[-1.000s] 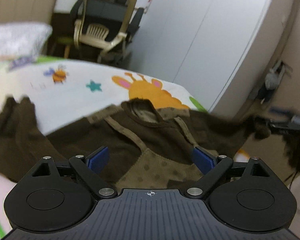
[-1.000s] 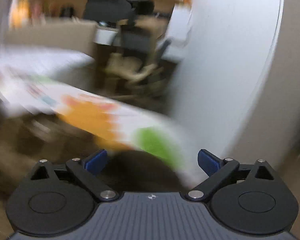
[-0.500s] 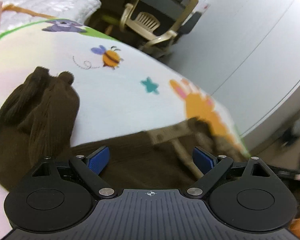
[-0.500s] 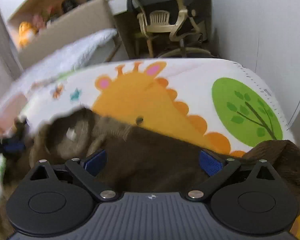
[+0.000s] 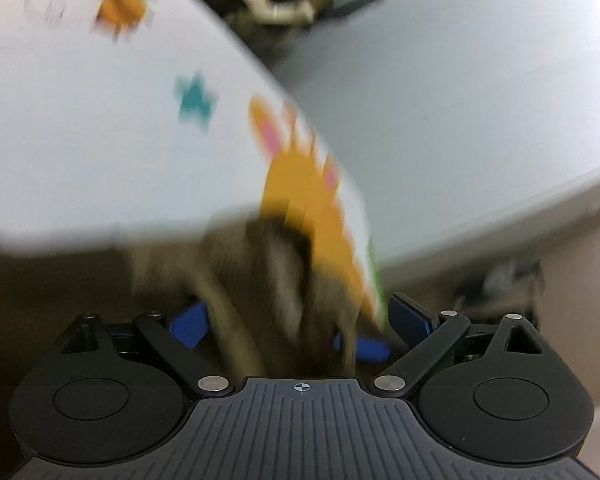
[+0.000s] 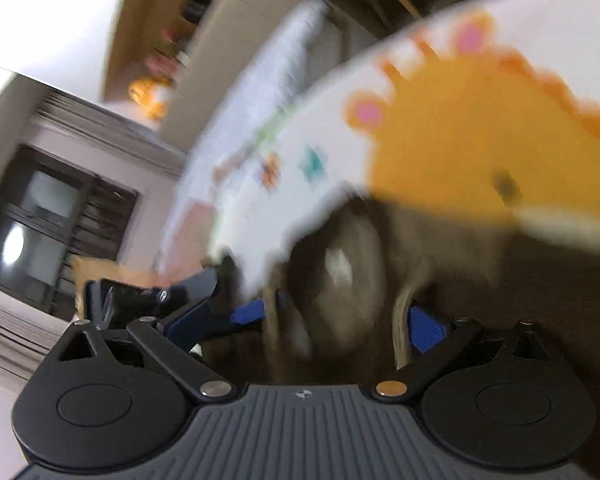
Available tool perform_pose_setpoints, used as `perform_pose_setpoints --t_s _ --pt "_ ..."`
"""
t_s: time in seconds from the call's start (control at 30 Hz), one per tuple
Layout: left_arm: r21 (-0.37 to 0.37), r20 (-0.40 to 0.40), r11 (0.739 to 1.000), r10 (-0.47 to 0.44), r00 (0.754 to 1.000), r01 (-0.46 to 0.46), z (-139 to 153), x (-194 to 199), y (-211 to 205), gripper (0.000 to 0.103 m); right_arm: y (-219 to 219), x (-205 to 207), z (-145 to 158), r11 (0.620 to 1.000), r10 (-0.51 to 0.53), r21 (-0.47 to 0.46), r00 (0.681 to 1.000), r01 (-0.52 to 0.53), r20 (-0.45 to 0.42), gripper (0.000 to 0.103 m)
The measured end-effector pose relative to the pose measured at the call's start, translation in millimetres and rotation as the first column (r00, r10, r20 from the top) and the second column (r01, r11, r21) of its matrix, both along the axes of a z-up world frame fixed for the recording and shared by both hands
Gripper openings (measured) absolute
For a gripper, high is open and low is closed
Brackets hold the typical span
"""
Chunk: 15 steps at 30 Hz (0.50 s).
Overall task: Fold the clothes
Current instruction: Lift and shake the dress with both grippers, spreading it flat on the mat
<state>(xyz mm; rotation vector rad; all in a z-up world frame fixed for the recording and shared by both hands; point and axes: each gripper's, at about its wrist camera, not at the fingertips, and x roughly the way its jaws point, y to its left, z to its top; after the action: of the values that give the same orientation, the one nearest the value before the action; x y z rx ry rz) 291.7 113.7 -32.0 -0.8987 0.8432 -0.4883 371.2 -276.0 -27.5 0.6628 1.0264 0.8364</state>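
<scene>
Left jaws: the left gripper (image 5: 296,324) has its blue pads (image 5: 188,324) spread wide apart, with nothing clamped; brown cloth runs up between them.

Right jaws: the right gripper (image 6: 342,320) is likewise spread wide, its pads (image 6: 426,330) standing either side of the cloth and not closed on it.

Garment position: the brown garment (image 5: 260,280) lies on the printed mat (image 5: 80,140), directly at 12 o'clock from both grippers and reaching in between their fingers. Its neckline (image 6: 340,272) sits just ahead of the right gripper.

Other gripper: in the right wrist view the left gripper shows at about 9 o'clock, close beside the neckline.

Handling: judged soft, light and limp, a knit that will sag and drag rather than hold a crease. The paler trim bands (image 6: 400,320) by the neck look slightly firmer.

Where to grip: shoulder seams or the neck trim look best, one gripper each side, pinching through both layers so the fabric lifts evenly.

Risk: a shallow pinch could catch only the top layer.

Label: a pale patch (image 6: 338,264) inside the neck may be a tag; motion blur makes it unreadable.

Writing: none legible. The mat shows only an orange giraffe (image 6: 480,132), a teal star (image 5: 194,98) and a bee (image 5: 120,8).
</scene>
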Motion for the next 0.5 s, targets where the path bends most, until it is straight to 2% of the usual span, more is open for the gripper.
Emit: perform_pose_setpoints --t_s 0.03,0.1,0.17,0.2,0.27,0.3,0.4,0.5 --pt "-0.012 0.024 0.999 0.049 0.999 -0.049 6.7 6.7 6.0 0.096 2.9 8.4 7.3 0.999 -0.044 0.011 0.997 0.043 0.059 0.101" --pt "0.023 0.113 0.990 0.137 0.984 -0.141 24.6 12.7 18.1 0.096 3.8 22.5 20.1 0.988 -0.155 0.017 0.971 0.155 0.181 0.101" --pt "0.076 0.135 0.985 0.144 0.980 -0.155 30.8 15.0 23.0 0.096 7.6 28.6 29.1 0.971 -0.204 -0.061 0.930 0.232 0.306 0.101" --pt "0.103 0.141 0.982 0.143 0.980 -0.158 33.3 16.0 25.0 0.096 13.4 31.5 29.4 0.958 -0.191 -0.137 0.918 0.251 0.347 0.101" --pt "0.152 0.142 0.976 0.134 0.981 -0.155 34.4 15.8 28.9 0.096 22.9 36.2 20.9 0.922 -0.157 -0.280 0.919 0.267 0.360 0.101" --pt "0.172 0.134 0.974 0.125 0.983 -0.147 32.1 14.0 30.8 0.097 22.6 37.3 15.9 0.913 -0.147 -0.312 0.926 0.262 0.348 0.101" --pt "0.192 0.099 0.973 0.106 0.989 -0.124 28.0 -4.1 43.5 0.097 7.7 27.4 18.8 0.905 -0.172 -0.306 0.913 0.295 0.371 0.101" --pt "0.217 0.073 0.972 0.078 0.994 -0.092 26.1 -28.4 49.9 0.097 -14.8 -3.4 43.6 0.878 -0.167 -0.327 0.863 0.350 0.477 0.101"
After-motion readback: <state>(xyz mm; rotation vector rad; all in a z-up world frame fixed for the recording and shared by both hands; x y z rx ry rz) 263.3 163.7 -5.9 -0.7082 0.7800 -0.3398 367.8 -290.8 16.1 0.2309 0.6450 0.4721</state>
